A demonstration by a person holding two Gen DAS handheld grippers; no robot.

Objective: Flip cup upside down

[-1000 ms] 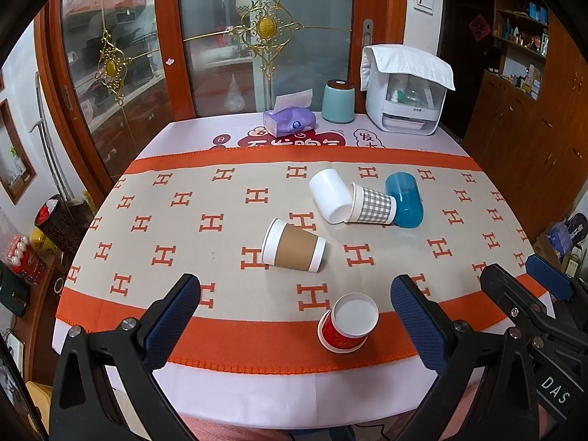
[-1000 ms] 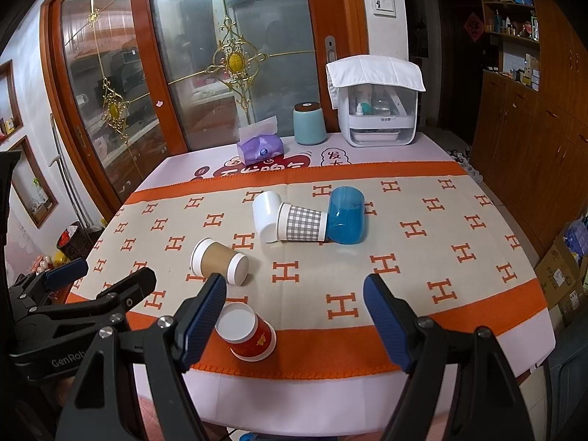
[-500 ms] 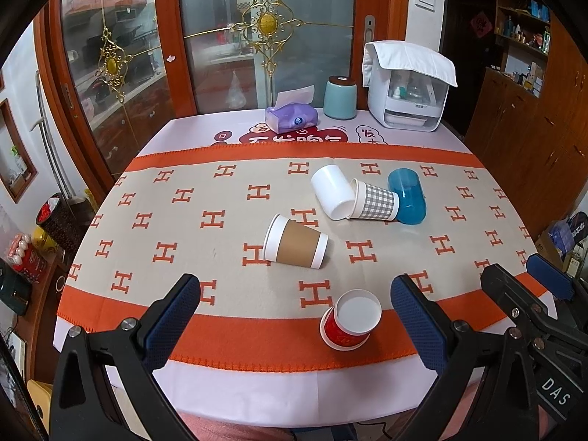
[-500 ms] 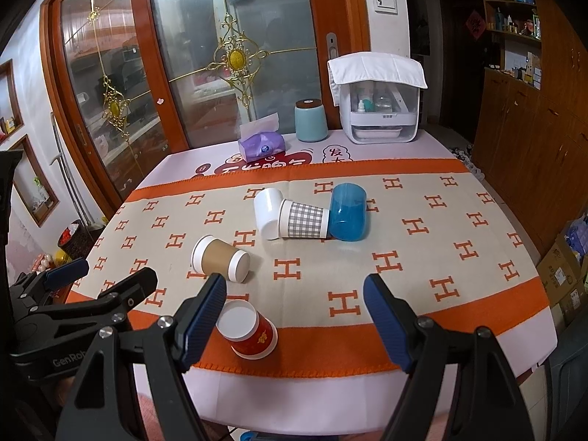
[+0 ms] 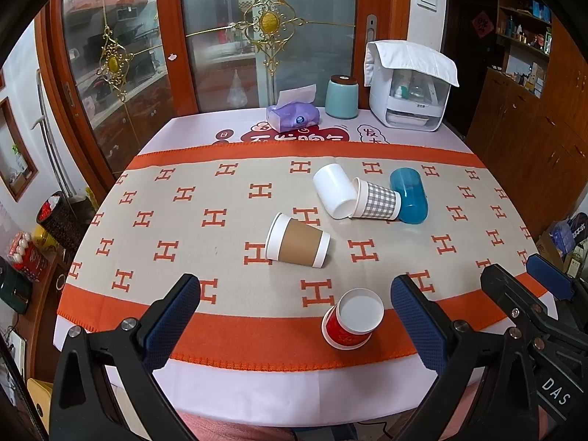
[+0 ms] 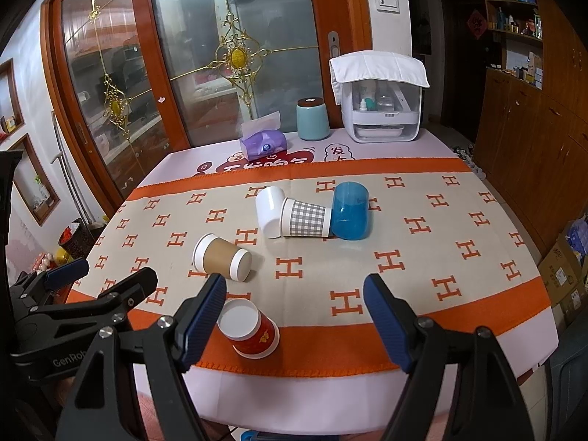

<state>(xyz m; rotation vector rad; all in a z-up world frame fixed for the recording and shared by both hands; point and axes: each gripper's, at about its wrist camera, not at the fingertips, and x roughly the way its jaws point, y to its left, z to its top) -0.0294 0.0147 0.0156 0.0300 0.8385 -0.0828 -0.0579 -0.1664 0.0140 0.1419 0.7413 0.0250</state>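
- Left tongs (image 5: 294, 316): spread wide, nothing between the pads, held over the near edge of the bench (image 5: 257, 378).
- Right tongs (image 6: 294, 312): spread wide, holding nothing, also over the near edge; the left tongs' frame shows at 9 o'clock in the right wrist view.
- Red cup (image 5: 351, 319): paper, white inside, at 6 o'clock on the orange border of the cloth (image 5: 183, 220). It is tilted with its mouth toward the cameras; whether it stands or lies I cannot tell. It is just beside the right pad of the left tongs in the left view, and just beside the left pad (image 6: 204, 316) of the right tongs in the right view, apart from both.
- Brown cup (image 5: 298, 240): white rims, on its side near the cloth's centre, at 12 o'clock from the red cup.
- White cup (image 5: 335, 195), check cup (image 5: 375, 204), blue cup (image 5: 409, 195): all on their sides in a touching row, at 1 o'clock from the brown cup.
- Tissue pack (image 5: 293, 117), teal jar (image 5: 341, 96), white box (image 5: 409, 88) with a cloth draped on top: along the far edge, at 12 o'clock.
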